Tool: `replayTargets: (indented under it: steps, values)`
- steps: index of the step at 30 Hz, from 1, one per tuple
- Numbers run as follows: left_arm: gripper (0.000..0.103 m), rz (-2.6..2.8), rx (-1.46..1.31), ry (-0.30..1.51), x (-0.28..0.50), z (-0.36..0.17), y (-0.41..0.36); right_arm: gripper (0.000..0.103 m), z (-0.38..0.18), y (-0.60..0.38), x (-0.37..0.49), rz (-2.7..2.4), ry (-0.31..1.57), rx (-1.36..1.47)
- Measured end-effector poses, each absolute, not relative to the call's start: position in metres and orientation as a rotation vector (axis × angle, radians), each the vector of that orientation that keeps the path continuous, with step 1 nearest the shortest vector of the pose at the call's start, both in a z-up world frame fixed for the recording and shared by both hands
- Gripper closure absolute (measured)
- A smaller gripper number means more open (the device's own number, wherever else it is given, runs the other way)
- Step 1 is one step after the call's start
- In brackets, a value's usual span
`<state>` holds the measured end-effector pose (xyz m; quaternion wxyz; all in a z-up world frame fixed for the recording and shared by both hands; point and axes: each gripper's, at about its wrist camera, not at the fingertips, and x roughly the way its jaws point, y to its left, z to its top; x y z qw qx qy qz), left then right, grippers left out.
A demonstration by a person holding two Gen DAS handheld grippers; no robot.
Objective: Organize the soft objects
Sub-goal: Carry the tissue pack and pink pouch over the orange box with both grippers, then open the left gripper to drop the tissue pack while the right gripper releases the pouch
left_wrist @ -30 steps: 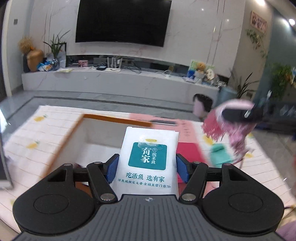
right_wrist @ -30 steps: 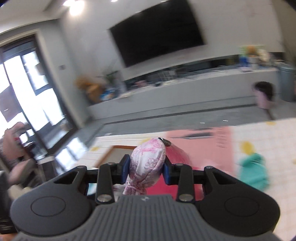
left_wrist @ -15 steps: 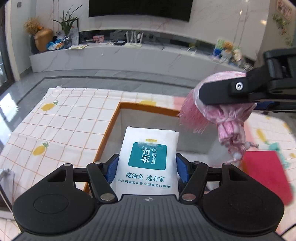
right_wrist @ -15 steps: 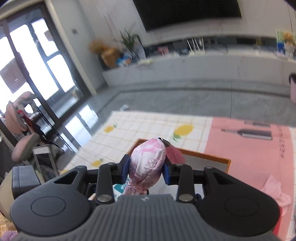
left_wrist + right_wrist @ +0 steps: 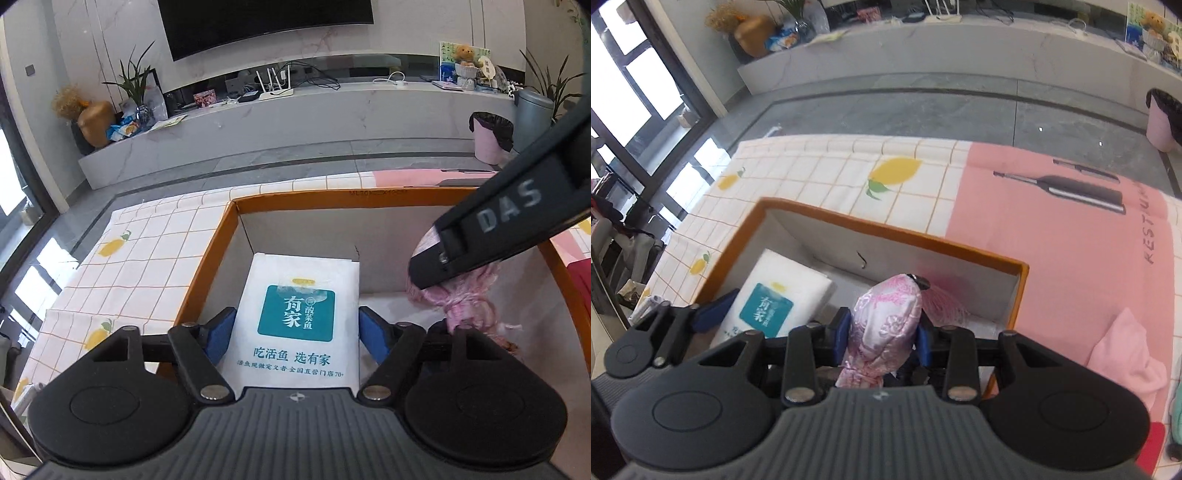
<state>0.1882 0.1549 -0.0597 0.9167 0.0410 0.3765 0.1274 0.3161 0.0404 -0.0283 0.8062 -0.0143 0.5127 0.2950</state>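
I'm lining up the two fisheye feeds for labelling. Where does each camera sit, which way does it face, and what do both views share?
Left wrist: rides the left gripper, looking down into the orange-rimmed box; its blue pads flank the white tissue pack, jaws just opened; the right gripper crosses in.
Right wrist: rides the right gripper, clamped on the pink satin pouch, above the box.
Shared: box, tissue pack, pouch, lemon-print cloth.

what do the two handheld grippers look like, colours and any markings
Both are matte black plastic. The left gripper has a ribbed grey front plate, two round discs, silver pivot screws on angled links, and blue pads. The right gripper is built the same; in the left view its finger bears grey "DAS" lettering.
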Motion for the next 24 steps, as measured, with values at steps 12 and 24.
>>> replayTargets:
  steps: [12,24]
  values:
    - [0.014,0.266,0.023,0.770,0.170,-0.045,0.161,0.065,-0.030,0.048,0.314,0.597,1.105,-0.078]
    - [0.013,0.252,-0.030,0.718,0.154,-0.027,0.171,0.030,-0.013,0.064,0.297,0.607,1.031,-0.130]
